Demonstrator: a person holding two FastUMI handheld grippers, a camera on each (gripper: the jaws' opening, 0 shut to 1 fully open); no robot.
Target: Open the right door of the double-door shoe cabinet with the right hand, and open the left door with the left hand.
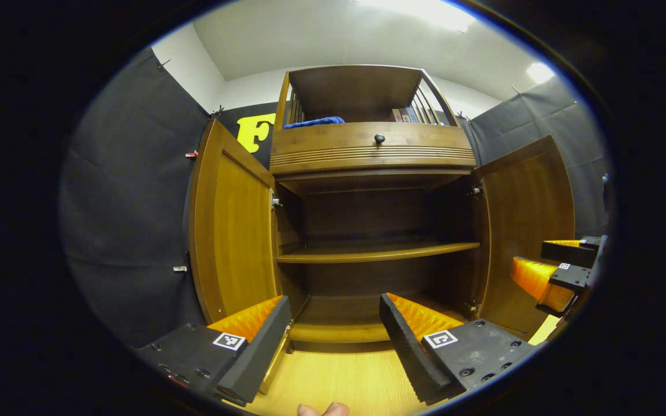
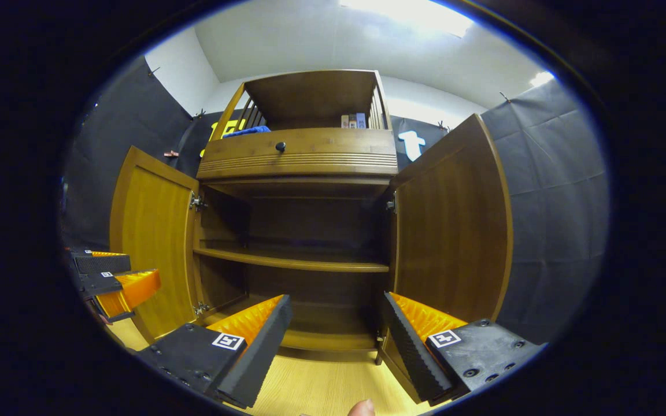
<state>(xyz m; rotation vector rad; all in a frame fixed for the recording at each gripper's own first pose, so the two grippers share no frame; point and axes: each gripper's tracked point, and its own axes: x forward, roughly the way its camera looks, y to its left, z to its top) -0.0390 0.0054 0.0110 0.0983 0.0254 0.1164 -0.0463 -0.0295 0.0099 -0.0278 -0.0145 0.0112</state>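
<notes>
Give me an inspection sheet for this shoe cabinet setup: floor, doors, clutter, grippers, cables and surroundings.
Surface: light wood-grain floor in front of the cabinet.
Job's things: shoe cabinet; left door and right door both swung wide open; inner shelf bare.
Clutter: blue cloth and a few books on the top rack; drawer knob on the closed drawer.
Grippers: left gripper open, holding nothing; right gripper open, holding nothing. Neither touches a door.
Cables: nothing seen.
Surroundings: black cloth wall on both sides, white wall and ceiling above with bright lights.
</notes>
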